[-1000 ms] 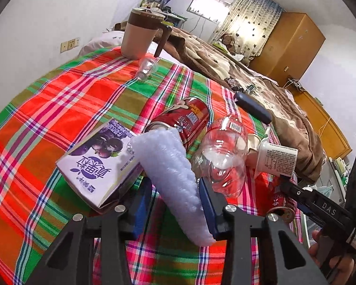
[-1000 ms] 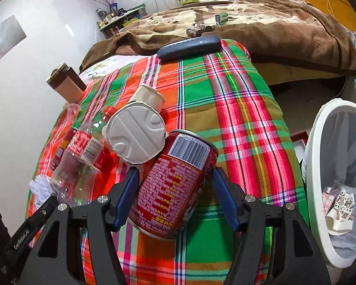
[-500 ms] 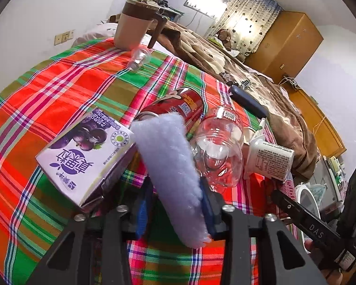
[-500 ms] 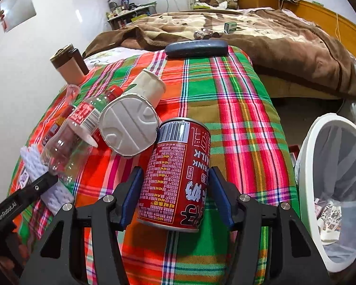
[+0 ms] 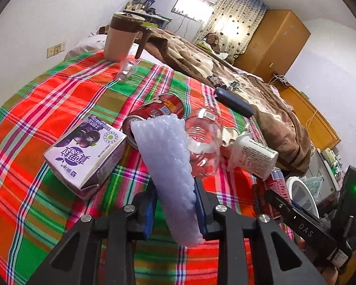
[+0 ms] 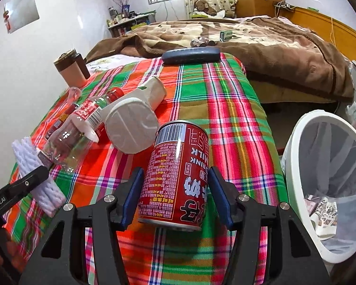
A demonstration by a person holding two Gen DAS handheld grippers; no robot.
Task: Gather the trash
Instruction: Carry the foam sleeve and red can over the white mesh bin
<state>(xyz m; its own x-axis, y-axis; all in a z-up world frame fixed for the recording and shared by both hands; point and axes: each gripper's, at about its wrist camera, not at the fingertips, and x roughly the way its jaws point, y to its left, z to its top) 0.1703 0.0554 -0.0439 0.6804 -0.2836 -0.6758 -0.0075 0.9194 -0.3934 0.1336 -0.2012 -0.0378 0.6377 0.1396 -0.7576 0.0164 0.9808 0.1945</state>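
Foam sleeve (image 5: 170, 166) sits clamped in our left gripper (image 5: 175, 204); our right gripper (image 6: 175, 190) clamps the red can (image 6: 175, 173). Only our right view shows the bin (image 6: 294, 166) at 3 o'clock, just beside the table (image 6: 225, 109) edge.

The foam sleeve (image 5: 168, 166) hides much of the red can (image 5: 159, 111) behind it at twelve o'clock. At four o'clock, the white bin (image 6: 330, 185) is cut off by the frame edge.
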